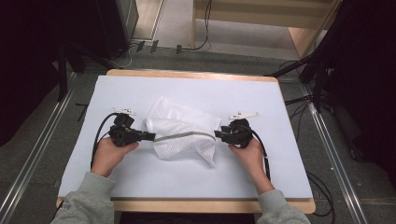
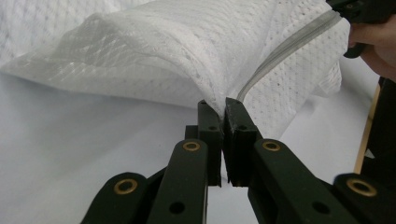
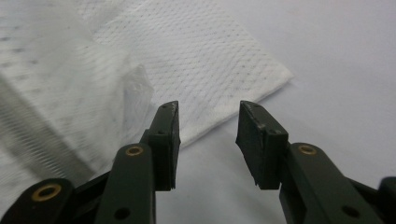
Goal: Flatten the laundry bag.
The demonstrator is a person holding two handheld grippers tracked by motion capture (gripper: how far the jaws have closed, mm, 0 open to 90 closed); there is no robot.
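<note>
White mesh bag [image 1: 182,128] with a grey zip strip [image 1: 184,136], lying crumpled near the middle of the white table cover [image 1: 261,163]; all places are given relative to the bag.

Left gripper [image 1: 150,136]: it is reaching in from the bag's left edge, level with the zip strip. In the left gripper view its gripper [image 2: 223,106] is pinching a fold of the mesh [image 2: 187,60] between the two black fingers [image 2: 236,126], which are clenched on the fabric with almost no gap; the cloth is rising from the tips and draping away over them, and the zip strip [image 2: 280,51] is running up and to the right from just behind the pinch.

Right gripper [image 1: 217,134]: it is sitting at the bag's right edge, at the end of the zip strip. In the right gripper view its gripper [image 3: 208,109] is released: the fingers [image 3: 254,135] are standing apart with bare cover between them. A flat corner of the bag [image 3: 210,70] is lying just beyond the tips, and a raised fold is sitting to the left of the left finger, with no fabric between the pads.

Both hands [image 1: 109,154] are resting on the cover, on either side of the bag.
</note>
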